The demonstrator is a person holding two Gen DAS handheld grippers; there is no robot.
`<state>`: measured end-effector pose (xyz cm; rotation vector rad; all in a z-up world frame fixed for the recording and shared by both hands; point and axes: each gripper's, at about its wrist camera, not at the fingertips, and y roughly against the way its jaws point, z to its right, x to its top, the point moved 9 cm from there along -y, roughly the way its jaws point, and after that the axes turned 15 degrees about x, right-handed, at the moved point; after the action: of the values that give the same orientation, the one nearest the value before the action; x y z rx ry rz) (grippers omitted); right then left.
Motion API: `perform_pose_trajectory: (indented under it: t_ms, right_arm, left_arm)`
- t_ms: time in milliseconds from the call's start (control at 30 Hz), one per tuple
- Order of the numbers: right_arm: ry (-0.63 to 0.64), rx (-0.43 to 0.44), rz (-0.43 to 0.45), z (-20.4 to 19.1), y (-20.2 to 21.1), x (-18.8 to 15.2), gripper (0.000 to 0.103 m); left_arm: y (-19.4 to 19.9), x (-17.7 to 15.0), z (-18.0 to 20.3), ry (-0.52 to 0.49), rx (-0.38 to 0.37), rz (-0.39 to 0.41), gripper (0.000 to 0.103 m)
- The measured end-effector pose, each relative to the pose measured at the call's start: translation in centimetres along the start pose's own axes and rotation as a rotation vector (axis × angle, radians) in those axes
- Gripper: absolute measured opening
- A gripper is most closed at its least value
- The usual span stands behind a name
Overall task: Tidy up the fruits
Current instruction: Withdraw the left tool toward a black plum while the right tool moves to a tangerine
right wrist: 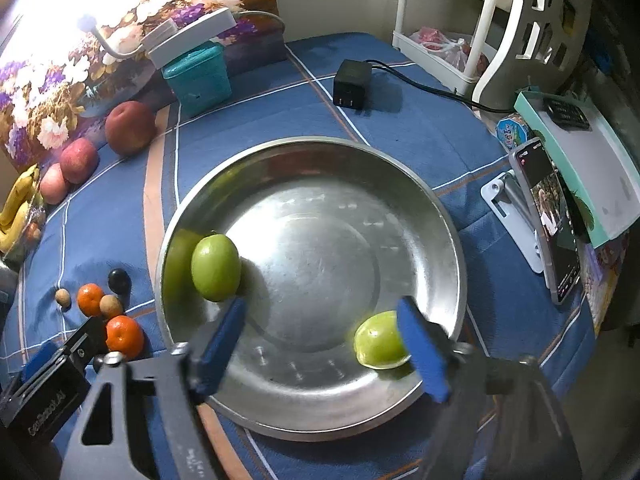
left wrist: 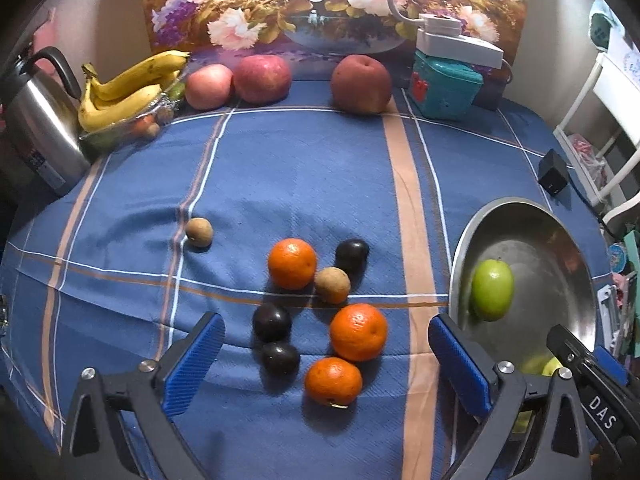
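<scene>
Three oranges [left wrist: 292,263], three dark plums [left wrist: 272,322] and two small brown fruits [left wrist: 332,285] lie loose on the blue checked cloth. My left gripper [left wrist: 324,318] hangs open over this cluster, touching none of it. To the right stands a steel bowl [right wrist: 320,142] holding two green fruits. One green fruit [right wrist: 216,266] rests by the bowl's left wall. The other green fruit [right wrist: 378,340] lies on the bowl's floor just inside my right gripper's right finger, which partly hides it. My right gripper [right wrist: 322,304] is open above the bowl, pads off the fruit.
Three apples [left wrist: 262,79], a tray of bananas [left wrist: 128,88], a kettle [left wrist: 36,128] and a teal box [left wrist: 444,84] line the back. A black charger [right wrist: 350,84] with cable lies beyond the bowl. A phone on a stand [right wrist: 548,220] and a white rack [right wrist: 480,20] stand at right.
</scene>
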<state>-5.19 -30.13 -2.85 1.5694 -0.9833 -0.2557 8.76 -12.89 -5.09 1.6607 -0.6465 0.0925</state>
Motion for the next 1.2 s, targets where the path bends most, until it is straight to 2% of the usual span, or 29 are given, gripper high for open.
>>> perform_pose_trajectory:
  t_ms: [200,533,733,933,1200]
  right_arm:
    - [0.008,-0.001,-0.008,-0.1,-0.3,-0.1,0.085]
    - [0.016,0.002,0.007,-0.2,-0.3,-0.1,0.086]
    - [0.025,0.034,0.016,-0.9,-0.4,0.1,0.086]
    - [0.046,0.062,0.016,-1.8,-0.5,0.0,0.086]
    - [0.077,0.102,0.007,-3.6,-0.9,-0.5,0.086]
  left_arm:
    - [-0.6,-0.1,-0.6,0.002,0.029,-0.003,0.103]
    - [-0.5,0.4,-1.2,-0.007,0.049,0.041,0.103]
    - [-0.5,0.5,-2.5,-0.02,0.128,0.07,0.103]
    - [-0.7,0.2,-3.9,0.017,0.156,0.068,0.103]
    - [-0.7,-0.1,-5.4,0.016,0.179,0.087,0.103]
